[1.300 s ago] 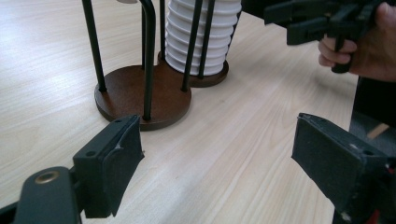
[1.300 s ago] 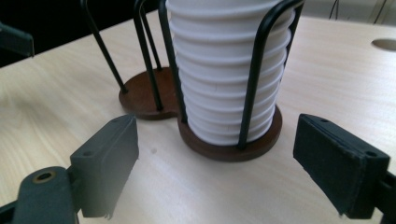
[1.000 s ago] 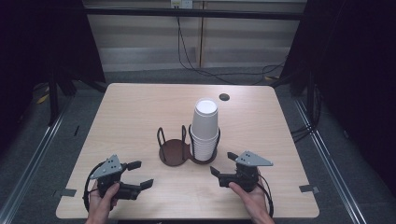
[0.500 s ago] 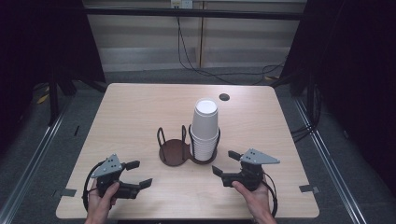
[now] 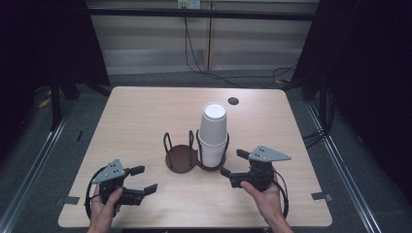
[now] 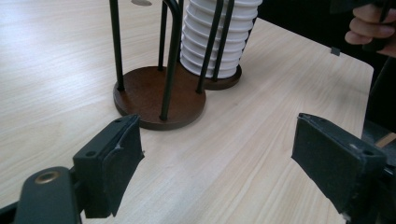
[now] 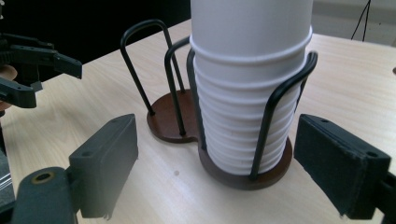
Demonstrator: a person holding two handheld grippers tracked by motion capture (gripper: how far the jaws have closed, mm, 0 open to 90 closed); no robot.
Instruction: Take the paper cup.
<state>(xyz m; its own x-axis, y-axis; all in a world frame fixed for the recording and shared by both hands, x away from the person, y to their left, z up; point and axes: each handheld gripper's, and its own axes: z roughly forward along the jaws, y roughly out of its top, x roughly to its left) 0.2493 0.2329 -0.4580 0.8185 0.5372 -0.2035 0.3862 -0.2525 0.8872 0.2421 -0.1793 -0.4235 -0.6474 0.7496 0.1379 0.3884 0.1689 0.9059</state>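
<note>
Stack of white paper cups point(image 5: 213, 133): upright in the right-hand well of a two-well wire cup holder point(image 5: 183, 156), at the middle of the tabletop point(image 5: 136, 116); the left-hand well is bare. Left gripper point(image 5: 141, 179): near the front left corner, jaws spread wide, nothing between them, well apart from the holder. Right gripper point(image 5: 232, 162): toward the front edge, just beside the stack, jaws released and facing it, not touching.
</note>
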